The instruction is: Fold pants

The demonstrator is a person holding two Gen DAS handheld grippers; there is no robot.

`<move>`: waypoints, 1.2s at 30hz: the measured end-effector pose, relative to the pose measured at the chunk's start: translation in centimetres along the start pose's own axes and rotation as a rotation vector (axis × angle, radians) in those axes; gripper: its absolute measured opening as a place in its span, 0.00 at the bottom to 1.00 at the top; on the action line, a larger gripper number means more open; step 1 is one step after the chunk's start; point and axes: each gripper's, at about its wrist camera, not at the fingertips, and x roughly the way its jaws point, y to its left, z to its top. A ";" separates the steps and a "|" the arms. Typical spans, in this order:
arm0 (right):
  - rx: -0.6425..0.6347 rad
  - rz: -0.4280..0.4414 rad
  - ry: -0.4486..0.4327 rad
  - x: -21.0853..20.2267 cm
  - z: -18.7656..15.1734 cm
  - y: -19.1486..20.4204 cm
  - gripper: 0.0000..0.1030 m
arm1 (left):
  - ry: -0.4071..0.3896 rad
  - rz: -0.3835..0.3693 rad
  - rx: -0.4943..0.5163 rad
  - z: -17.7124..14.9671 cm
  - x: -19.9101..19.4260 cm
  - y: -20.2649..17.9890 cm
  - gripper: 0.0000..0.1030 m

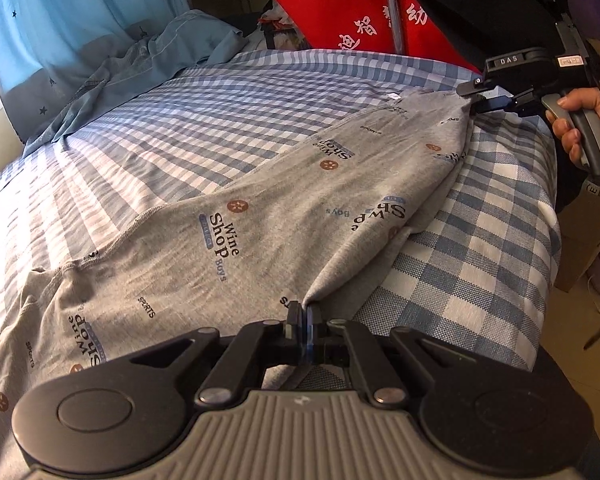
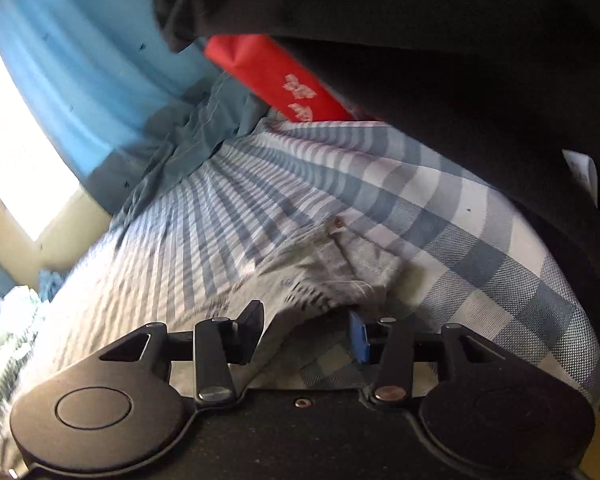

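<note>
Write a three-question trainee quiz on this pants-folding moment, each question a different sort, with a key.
1. True or false: the left claw is shut on the grey printed cotton pants.
2. Multiple choice: the pants lie on a) a wooden floor b) a blue-and-white checked bedsheet c) a black bag.
3. Fill in: in its own wrist view, the right claw has its fingers standing ____ around the cloth's edge.

Key: 1 true; 2 b; 3 apart.
</note>
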 end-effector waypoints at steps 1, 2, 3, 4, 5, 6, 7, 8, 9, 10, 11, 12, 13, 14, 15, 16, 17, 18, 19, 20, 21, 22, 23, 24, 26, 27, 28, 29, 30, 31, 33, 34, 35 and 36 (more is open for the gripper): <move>0.048 0.007 -0.002 0.3 0.3 -0.5 0.43 | -0.001 0.002 -0.002 0.0 0.0 0.0 0.01; 0.091 0.006 -0.001 0.8 0.7 -0.8 0.37 | -0.003 0.004 -0.006 0.0 0.0 0.0 0.01; 0.114 -0.001 0.009 1.2 1.0 -1.0 0.15 | -0.006 0.005 -0.009 0.0 -0.1 0.0 0.01; 0.117 -0.013 0.012 1.7 1.3 -0.8 0.05 | -0.010 0.008 -0.012 0.0 -0.1 0.0 0.02; 0.099 -0.022 0.007 1.9 1.6 -0.4 0.04 | -0.019 0.011 -0.018 -0.1 -0.2 0.0 0.01; 0.058 -0.035 -0.004 2.1 1.9 0.2 0.02 | -0.027 0.012 -0.023 -0.1 -0.4 0.1 0.01; 0.017 -0.039 -0.021 2.0 2.2 1.0 0.02 | -0.038 0.014 -0.028 -0.1 -0.6 0.1 0.02; -0.034 -0.035 -0.042 1.8 2.7 1.8 0.02 | -0.048 0.017 -0.030 0.0 -0.7 0.0 0.02; -0.093 -0.036 -0.067 1.5 3.1 2.7 0.02 | -0.059 0.018 -0.030 0.1 -0.9 0.0 0.02; -0.170 -0.039 -0.103 1.1 3.5 3.9 0.02 | -0.068 0.019 -0.028 0.1 -1.1 0.0 0.02; -0.232 -0.039 -0.131 0.7 3.8 4.8 0.02 | -0.074 0.019 -0.023 0.2 -1.2 -0.1 0.02; -0.288 -0.038 -0.158 0.3 4.0 5.5 0.02 | -0.078 0.018 -0.017 0.3 -1.2 -0.2 0.02; -0.325 -0.043 -0.172 0.0 4.0 5.9 0.02 | -0.077 0.017 -0.014 0.4 -1.1 -0.3 0.02; -0.350 -0.053 -0.175 0.0 3.9 6.0 0.02 | -0.071 0.013 -0.013 0.4 -0.9 -0.4 0.02; -0.370 -0.068 -0.168 0.2 3.7 5.8 0.02 | -0.060 0.008 -0.015 0.3 -0.6 -0.5 0.02; -0.385 -0.093 -0.151 0.7 3.3 5.3 0.02 | -0.050 -0.001 -0.021 0.2 -0.3 -0.4 0.02; -0.392 -0.120 -0.128 1.2 2.8 4.7 0.02 | -0.042 -0.011 -0.031 -0.1 -0.1 -0.3 0.02; -0.389 -0.146 -0.100 1.8 2.3 3.8 0.03 | -0.037 -0.019 -0.040 -0.3 0.1 -0.2 0.01; -0.380 -0.166 -0.076 2.2 1.7 3.0 0.03 | -0.039 -0.026 -0.045 -0.4 0.1 -0.1 0.01; -0.363 -0.182 -0.060 2.3 1.2 2.2 0.03 | -0.043 -0.032 -0.048 -0.5 -0.1 0.0 0.02; -0.349 -0.192 -0.050 2.3 0.8 1.6 0.03 | -0.045 -0.041 -0.051 -0.6 -0.2 0.2 0.02; -0.338 -0.192 -0.041 2.2 0.4 1.0 0.04 | -0.043 -0.054 -0.051 -0.7 -0.2 0.3 0.02; -0.336 -0.195 -0.037 2.0 0.2 0.8 0.05 | -0.038 -0.067 -0.047 -0.7 -0.2 0.4 0.03; -0.341 -0.199 -0.036 1.8 0.1 0.8 0.09 | -0.039 -0.076 -0.046 -0.7 -0.2 0.5 0.05; -0.372 -0.218 -0.042 1.6 0.1 1.4 0.13 | -0.047 -0.093 -0.079 -0.8 -0.5 0.8 0.14; -0.393 -0.240 -0.051 1.5 0.2 1.9 0.26 | -0.050 -0.106 -0.105 -0.8 -0.7 1.0 0.19; -0.420 -0.261 -0.065 1.4 0.2 2.5 0.47 | -0.061 -0.120 -0.131 -0.9 -1.1 1.2 0.35; -0.446 -0.271 -0.079 1.4 0.3 3.1 0.57 | -0.077 -0.121 -0.151 -1.0 -1.6 1.3 0.57; -0.477 -0.279 -0.094 1.4 0.2 3.7 0.68 | -0.098 -0.110 -0.172 -1.2 -2.1 1.5 0.64; -0.510 -0.285 -0.105 1.5 0.4 4.4 0.69 | -0.121 -0.091 -0.197 -1.4 -2.8 1.7 0.70; -0.574 -0.277 -0.111 1.8 0.2 5.8 0.74 | -0.144 -0.070 -0.236 -1.9 -3.9 2.4 0.72; -0.607 -0.261 -0.105 2.0 0.0 6.5 0.78 | -0.154 -0.051 -0.258 -2.2 -4.5 2.9 0.75; -0.637 -0.242 -0.092 2.4 -0.5 7.3 0.79 | -0.163 -0.017 -0.280 -2.7 -5.1 3.5 0.79; -0.661 -0.226 -0.078 2.8 -1.0 7.9 0.81 | -0.166 0.016 -0.296 -3.2 -5.6 4.0 0.81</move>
